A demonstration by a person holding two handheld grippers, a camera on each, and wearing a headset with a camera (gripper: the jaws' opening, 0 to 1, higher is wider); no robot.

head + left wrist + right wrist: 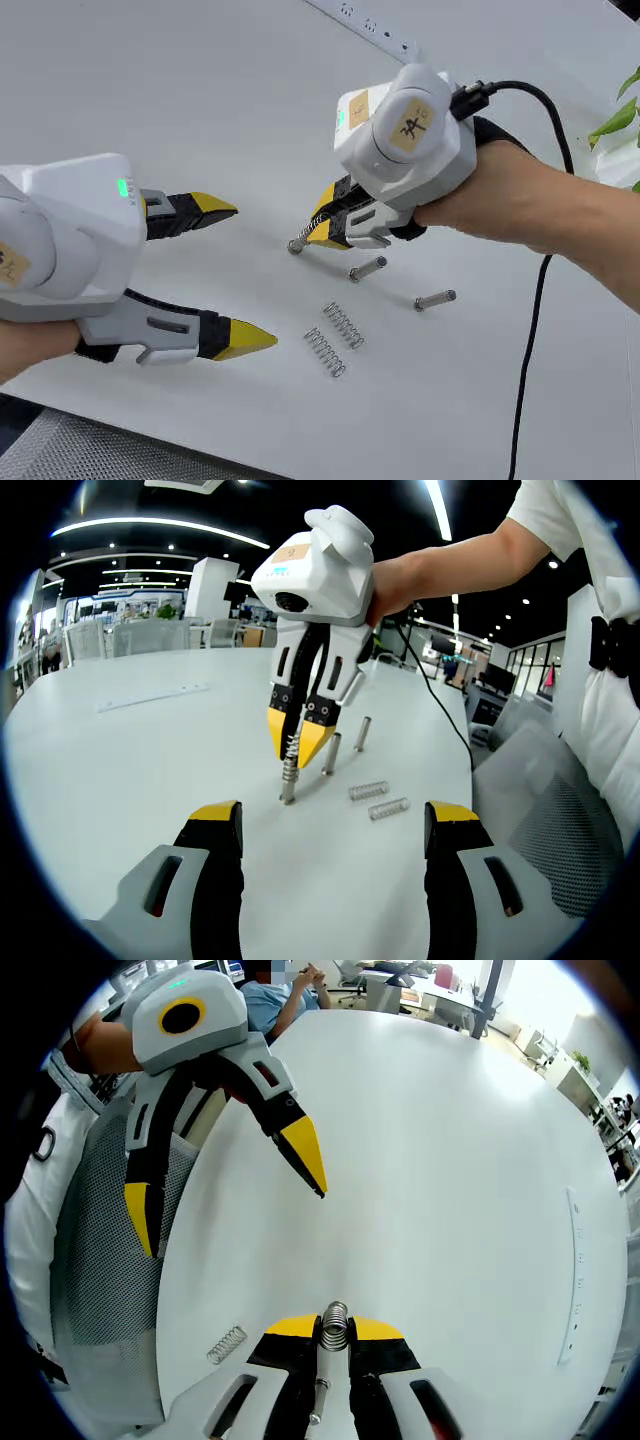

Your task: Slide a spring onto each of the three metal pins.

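Spring (335,1320) inside right claw (334,1328) (on pin (288,790))

Spring (291,748) on upright pin (288,786); two flat

Three metal pins (367,268) were on the table (200,60). There were three springs (343,325): two loose just beside the pins and a third spring (291,748) on one pin. Two grippers were there, the left gripper (255,274) and the right gripper (320,232).
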